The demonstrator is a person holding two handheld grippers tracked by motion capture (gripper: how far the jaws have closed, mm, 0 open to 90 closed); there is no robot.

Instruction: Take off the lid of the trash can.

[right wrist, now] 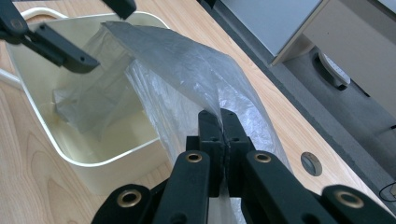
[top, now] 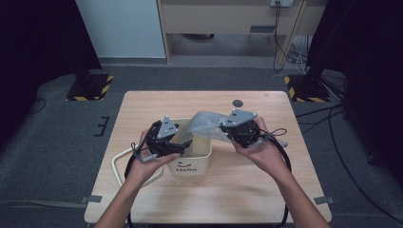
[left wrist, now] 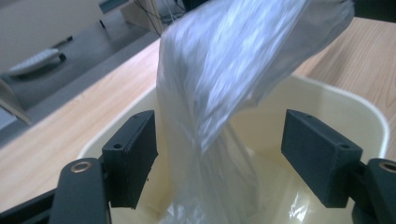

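Observation:
A cream bin (top: 190,164) with a printed word on its front stands mid-table. A clear plastic bag (top: 204,122) hangs partly inside it and stretches up to the right. My right gripper (top: 228,133) is shut on the bag's upper edge; in the right gripper view the pinched film (right wrist: 187,65) runs from the jaws (right wrist: 223,126) down into the bin (right wrist: 107,163). My left gripper (top: 185,144) hovers over the bin's left side. Its jaws (left wrist: 219,154) stand open, with the bag (left wrist: 233,60) hanging between them and touching neither pad, above the bin's rim (left wrist: 355,105).
A cream loop (top: 116,164), like a handle, lies on the table left of the bin. A round grey disc (top: 237,103) sits near the table's far edge. Black stands with striped bases (top: 90,85) flank the table on the floor.

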